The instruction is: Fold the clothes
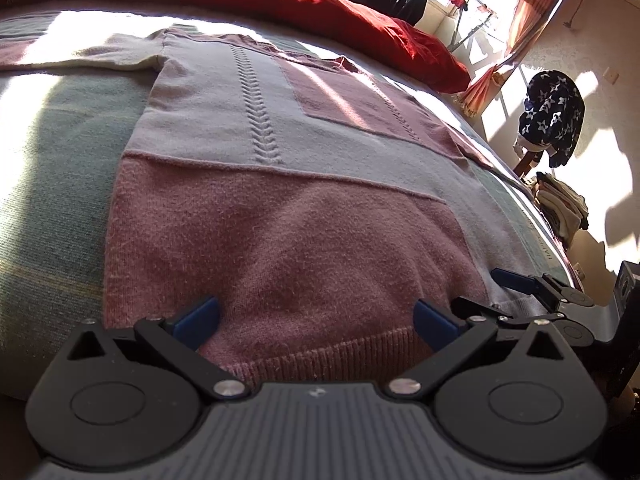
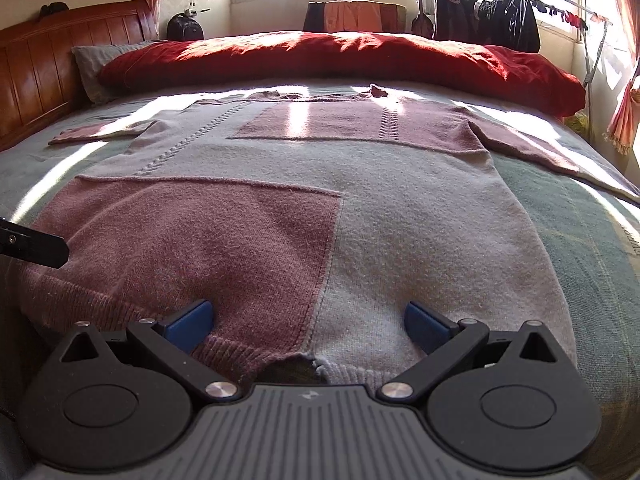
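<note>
A pink and pale grey knitted sweater point(image 1: 280, 152) point(image 2: 320, 184) lies flat on the bed, neck toward the far side, both sleeves spread out. My left gripper point(image 1: 316, 316) is open, its blue pads on either side of the pink ribbed hem at the sweater's left part. My right gripper point(image 2: 308, 318) is open over the hem where pink meets grey; the hem edge is lifted a little there, showing a dark gap. The right gripper's fingers point(image 1: 516, 280) show at the right edge of the left wrist view. A black part of the left gripper point(image 2: 32, 246) pokes in at the left.
The bed has a green-grey striped cover point(image 2: 580, 208) and a red duvet point(image 2: 340, 60) bunched along the far side. A wooden headboard point(image 2: 40, 60) stands at the left. A clothes rack with dark garments point(image 2: 488, 16) stands by the window. A chair with clothes point(image 1: 552, 120) is beside the bed.
</note>
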`<act>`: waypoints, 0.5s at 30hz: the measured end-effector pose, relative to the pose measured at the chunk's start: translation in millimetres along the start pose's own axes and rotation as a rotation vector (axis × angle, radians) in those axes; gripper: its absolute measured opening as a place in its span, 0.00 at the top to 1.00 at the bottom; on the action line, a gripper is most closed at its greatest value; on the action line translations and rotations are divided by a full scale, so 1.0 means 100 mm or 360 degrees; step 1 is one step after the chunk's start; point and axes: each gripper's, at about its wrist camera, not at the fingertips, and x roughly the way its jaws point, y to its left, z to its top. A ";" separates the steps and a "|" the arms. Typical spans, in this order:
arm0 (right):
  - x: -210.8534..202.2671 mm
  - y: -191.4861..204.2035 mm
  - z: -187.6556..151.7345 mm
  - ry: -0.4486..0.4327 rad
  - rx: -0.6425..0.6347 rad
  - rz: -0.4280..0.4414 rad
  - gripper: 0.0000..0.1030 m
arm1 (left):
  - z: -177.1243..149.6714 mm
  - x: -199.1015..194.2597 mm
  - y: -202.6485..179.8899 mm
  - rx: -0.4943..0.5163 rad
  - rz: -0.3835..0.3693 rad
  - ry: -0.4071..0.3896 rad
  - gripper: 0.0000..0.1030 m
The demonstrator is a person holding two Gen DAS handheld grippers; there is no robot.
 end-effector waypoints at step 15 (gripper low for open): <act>-0.33 -0.63 -0.18 0.0054 0.0284 -0.0159 0.00 | 0.03 0.00 0.07 -0.0090 -0.0049 -0.0008 0.01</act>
